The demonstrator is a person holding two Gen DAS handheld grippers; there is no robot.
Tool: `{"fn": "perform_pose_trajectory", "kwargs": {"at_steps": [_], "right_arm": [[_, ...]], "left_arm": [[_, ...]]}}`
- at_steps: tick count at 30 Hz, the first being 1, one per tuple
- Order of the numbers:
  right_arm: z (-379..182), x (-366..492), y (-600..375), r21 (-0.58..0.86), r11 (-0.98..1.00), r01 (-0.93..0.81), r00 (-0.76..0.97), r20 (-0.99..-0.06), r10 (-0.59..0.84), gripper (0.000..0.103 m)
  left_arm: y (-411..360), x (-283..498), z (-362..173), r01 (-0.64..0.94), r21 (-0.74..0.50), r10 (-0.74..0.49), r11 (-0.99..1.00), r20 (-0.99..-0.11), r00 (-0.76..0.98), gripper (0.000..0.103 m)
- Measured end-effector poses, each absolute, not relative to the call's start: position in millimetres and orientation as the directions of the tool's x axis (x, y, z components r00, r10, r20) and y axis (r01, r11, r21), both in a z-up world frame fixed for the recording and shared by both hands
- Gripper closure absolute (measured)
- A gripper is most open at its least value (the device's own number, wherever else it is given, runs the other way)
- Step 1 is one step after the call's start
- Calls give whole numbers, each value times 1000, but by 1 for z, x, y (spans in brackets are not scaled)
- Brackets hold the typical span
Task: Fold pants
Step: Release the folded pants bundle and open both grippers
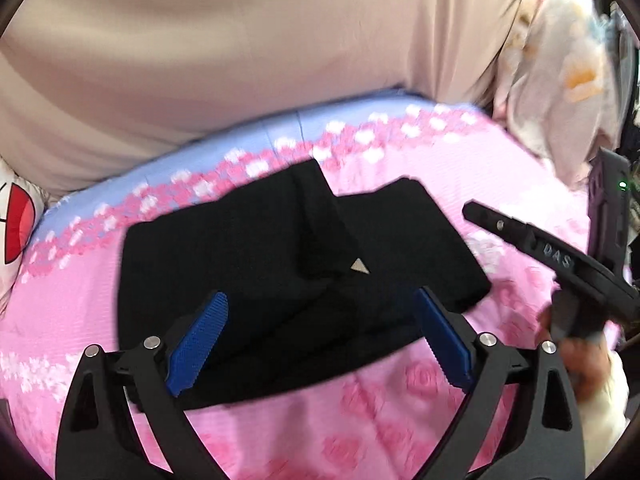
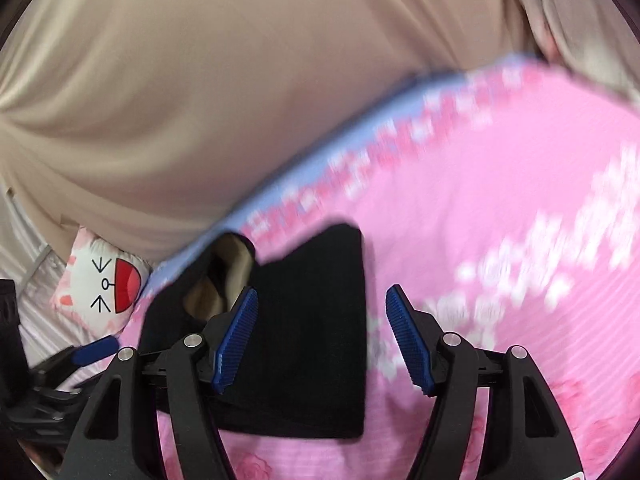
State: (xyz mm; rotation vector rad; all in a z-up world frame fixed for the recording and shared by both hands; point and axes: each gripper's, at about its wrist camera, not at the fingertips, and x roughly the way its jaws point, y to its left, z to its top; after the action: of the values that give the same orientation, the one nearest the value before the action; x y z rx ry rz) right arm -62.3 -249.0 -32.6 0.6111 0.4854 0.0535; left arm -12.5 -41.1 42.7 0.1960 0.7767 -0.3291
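Note:
The black pants (image 1: 288,264) lie folded in a compact stack on the pink flowered bedsheet (image 1: 400,420). A small pale triangular tag (image 1: 360,267) shows on top. My left gripper (image 1: 320,340) is open and empty, its blue pads over the near edge of the pants. My right gripper (image 2: 320,336) is open and empty above the pants (image 2: 312,320), whose right edge lies between its fingers. The right gripper also shows in the left wrist view (image 1: 560,264), off the right side of the pants. The left gripper shows at the far left of the right wrist view (image 2: 92,350).
A beige curtain or cover (image 1: 240,40) rises behind the bed. A blue band (image 1: 224,140) runs along the sheet's far edge. A cartoon-face pillow (image 2: 100,284) lies at the left. A pale patterned cloth (image 1: 560,80) hangs at the far right.

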Motion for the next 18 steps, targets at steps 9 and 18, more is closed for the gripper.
{"fn": "perform_pose_trajectory", "kwargs": {"at_steps": [9, 18], "right_arm": [[-28, 25, -181, 656, 749, -89, 682, -508, 526, 22], [-31, 47, -133, 479, 874, -77, 652, -639, 408, 25]], "left_arm": [[65, 6, 42, -28, 86, 80, 996, -703, 707, 9], [117, 11, 12, -119, 59, 123, 991, -745, 656, 9]]}}
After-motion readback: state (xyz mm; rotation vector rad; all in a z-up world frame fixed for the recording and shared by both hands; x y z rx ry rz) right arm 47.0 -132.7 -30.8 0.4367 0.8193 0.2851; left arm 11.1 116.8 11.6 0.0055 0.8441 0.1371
